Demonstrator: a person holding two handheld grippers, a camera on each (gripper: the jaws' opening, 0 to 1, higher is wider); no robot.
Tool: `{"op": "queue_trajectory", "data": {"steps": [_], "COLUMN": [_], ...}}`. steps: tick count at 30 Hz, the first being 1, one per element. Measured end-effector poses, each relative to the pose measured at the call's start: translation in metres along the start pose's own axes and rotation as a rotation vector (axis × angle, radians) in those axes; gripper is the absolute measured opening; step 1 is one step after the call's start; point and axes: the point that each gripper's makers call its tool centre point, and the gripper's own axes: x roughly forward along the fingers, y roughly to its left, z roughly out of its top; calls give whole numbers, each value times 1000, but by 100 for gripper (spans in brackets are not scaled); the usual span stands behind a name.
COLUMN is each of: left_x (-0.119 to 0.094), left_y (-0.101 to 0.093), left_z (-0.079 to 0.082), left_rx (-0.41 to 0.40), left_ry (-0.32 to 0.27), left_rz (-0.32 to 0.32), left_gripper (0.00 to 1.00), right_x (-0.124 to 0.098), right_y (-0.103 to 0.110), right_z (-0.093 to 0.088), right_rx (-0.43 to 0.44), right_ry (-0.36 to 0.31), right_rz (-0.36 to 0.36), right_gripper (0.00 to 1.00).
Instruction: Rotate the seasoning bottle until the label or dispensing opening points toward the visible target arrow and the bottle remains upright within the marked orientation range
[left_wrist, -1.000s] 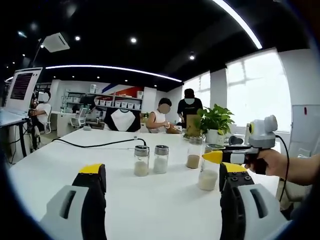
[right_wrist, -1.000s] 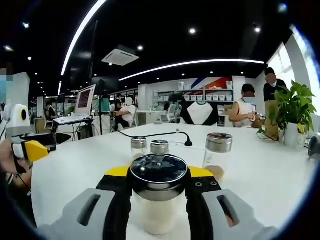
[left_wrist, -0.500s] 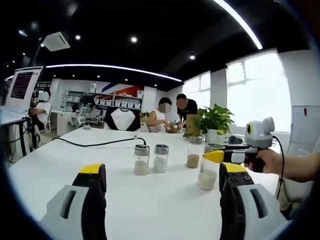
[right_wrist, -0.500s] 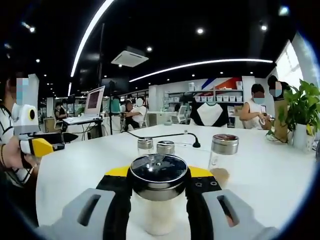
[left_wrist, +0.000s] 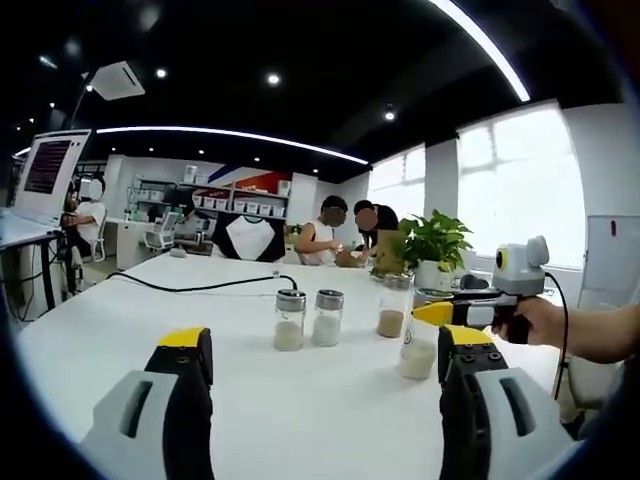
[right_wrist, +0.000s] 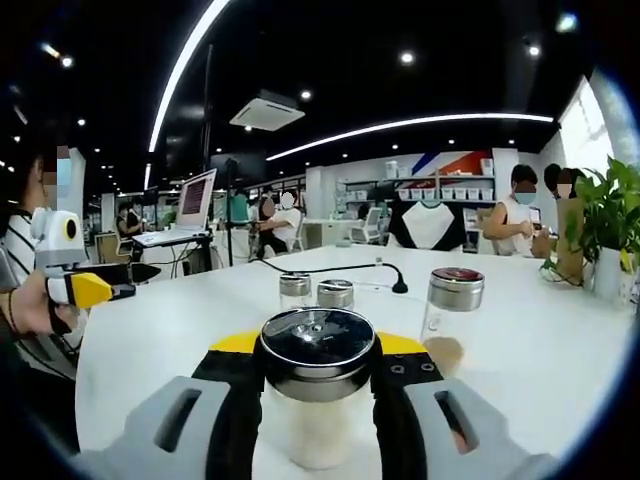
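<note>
The seasoning bottle (right_wrist: 318, 432) is clear glass with white powder and a dark steel lid, standing upright on the white table (right_wrist: 180, 330). My right gripper (right_wrist: 318, 348) is shut on it, one jaw pressed against each side just below the lid. From the left gripper view the same bottle (left_wrist: 418, 352) stands at the right, with the right gripper (left_wrist: 452, 313) reaching in from a person's hand. My left gripper (left_wrist: 323, 340) is open above the table with nothing between its jaws, and the right gripper view shows that left gripper (right_wrist: 85, 288) at its left edge.
Two small white-powder shakers (left_wrist: 290, 321) (left_wrist: 327, 317) and a brown-powder bottle (left_wrist: 392, 308) stand mid-table. A black cable (left_wrist: 200, 289) runs behind them. A potted plant (left_wrist: 432, 246) stands at the far right, people sit at the far end, and a monitor (left_wrist: 52, 172) stands off to the left.
Both views have drifted slightly with the hands. The right gripper stays shut on the bottle and the left stays open. People at the far end have shifted.
</note>
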Motion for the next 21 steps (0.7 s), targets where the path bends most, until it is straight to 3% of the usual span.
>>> {"op": "queue_trajectory", "data": {"steps": [13, 18, 21], "left_x": [0, -1, 0], "left_y": [-1, 0, -1], "left_z": [-2, -2, -3], "left_rx": [-11, -12, -12], "left_ry": [7, 9, 9], "left_rz": [-3, 0, -3], "left_gripper": [98, 98, 98], "right_x": [-2, -5, -7], "right_y": [-1, -5, -4], "right_z": [-2, -4, -2], "right_rx": [19, 66, 67], "right_ry": [15, 23, 13], "right_rz": [-22, -58, -62], "right_gripper": [41, 53, 54]}}
